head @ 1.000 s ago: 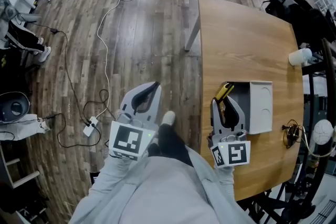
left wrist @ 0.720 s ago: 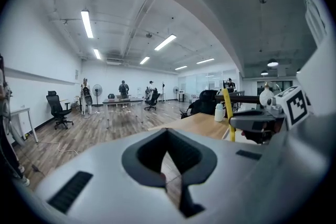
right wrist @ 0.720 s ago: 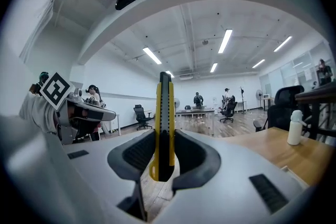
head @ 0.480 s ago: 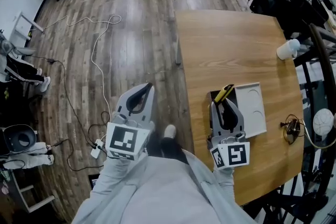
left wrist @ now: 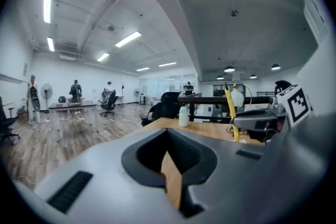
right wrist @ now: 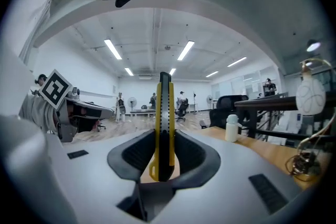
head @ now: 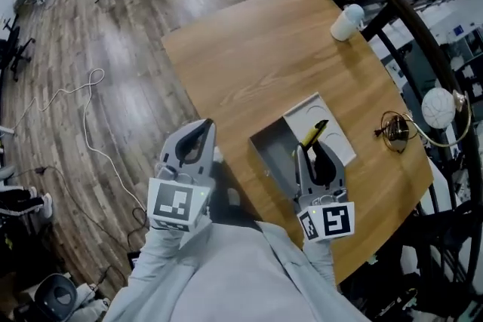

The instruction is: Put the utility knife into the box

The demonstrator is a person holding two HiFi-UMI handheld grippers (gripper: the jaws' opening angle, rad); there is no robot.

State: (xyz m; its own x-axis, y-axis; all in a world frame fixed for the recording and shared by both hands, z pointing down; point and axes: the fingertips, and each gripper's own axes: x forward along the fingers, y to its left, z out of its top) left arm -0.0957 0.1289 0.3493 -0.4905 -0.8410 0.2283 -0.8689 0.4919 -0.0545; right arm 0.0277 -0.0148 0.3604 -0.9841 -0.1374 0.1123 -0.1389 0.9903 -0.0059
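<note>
R hand-held gripper [head: 313, 151] grips utility knife [head: 315, 132] nr box [head: 266, 145].

Office: swivel chairs [left wrist: 167, 104], strip lights [left wrist: 128, 39]

The yellow-and-black utility knife [right wrist: 163, 123] sits clamped between the right gripper's [head: 318, 152] jaws, jutting forward past them. The open grey box [head: 269, 149] lies just beneath.

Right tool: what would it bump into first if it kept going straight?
Probably nothing nearby. The right tool, gripping the utility knife, points nearly level across the table; the white bottle sits off to its right. How high it clears the box lid is unclear.
</note>
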